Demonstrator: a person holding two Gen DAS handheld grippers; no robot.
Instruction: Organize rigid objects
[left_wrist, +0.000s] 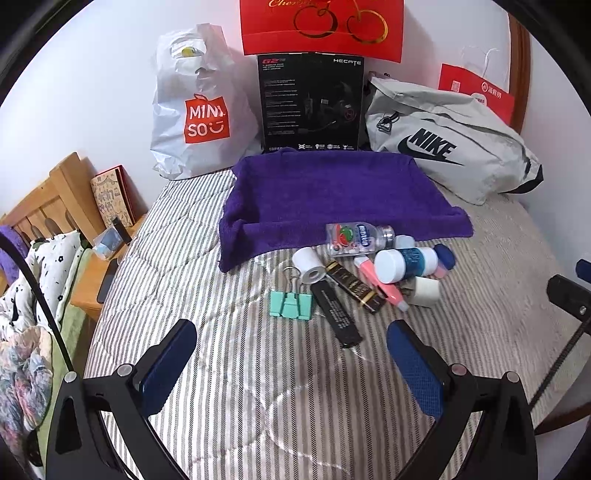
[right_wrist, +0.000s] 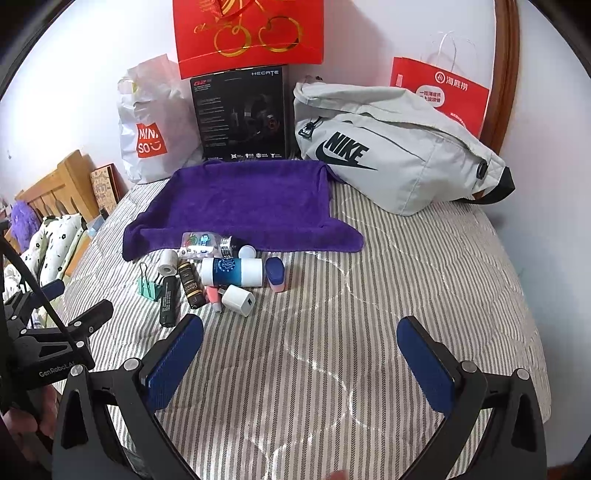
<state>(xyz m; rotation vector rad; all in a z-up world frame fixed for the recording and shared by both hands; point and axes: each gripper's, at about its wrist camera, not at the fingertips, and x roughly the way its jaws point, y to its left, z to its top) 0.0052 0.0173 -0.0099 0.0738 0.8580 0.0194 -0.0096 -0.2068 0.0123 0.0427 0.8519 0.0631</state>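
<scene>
Altogether one binder clip (left_wrist: 290, 304), two grippers (left_wrist: 291, 352) (right_wrist: 300, 356).

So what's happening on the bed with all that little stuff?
A person holds a gripping tool in each hand, and both the left tool and the right tool hang open above the striped quilt, holding nothing. A heap of small things lies untouched by the purple towel: a mint binder clip, a white charger plug, a blue-and-white bottle. Sorting hasn't started yet.
</scene>
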